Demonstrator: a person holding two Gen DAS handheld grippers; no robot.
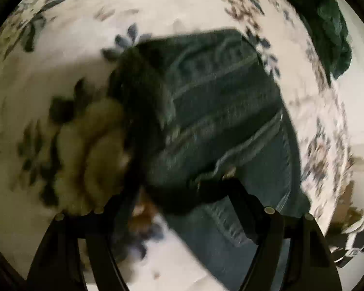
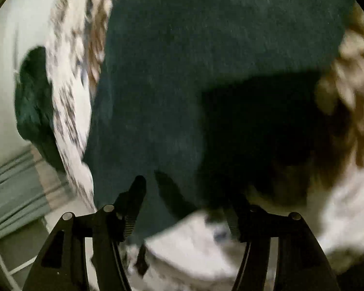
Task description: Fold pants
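Blue jeans (image 1: 218,101) lie on a white floral bedsheet (image 1: 68,55), waistband and seams showing, blurred by motion. My left gripper (image 1: 182,189) has its fingers apart with a bunched dark fold of the jeans between them; the blur hides whether the pads pinch it. In the right wrist view the dark denim (image 2: 194,72) fills the middle. My right gripper (image 2: 186,194) stands open just above the jeans' near edge, with its left fingertip (image 2: 136,189) over the cloth.
A dark green garment (image 1: 327,31) lies at the bed's far edge, also in the right wrist view (image 2: 34,101). A grey-green curtain (image 2: 9,189) and tiled floor (image 2: 14,262) show beyond the bed.
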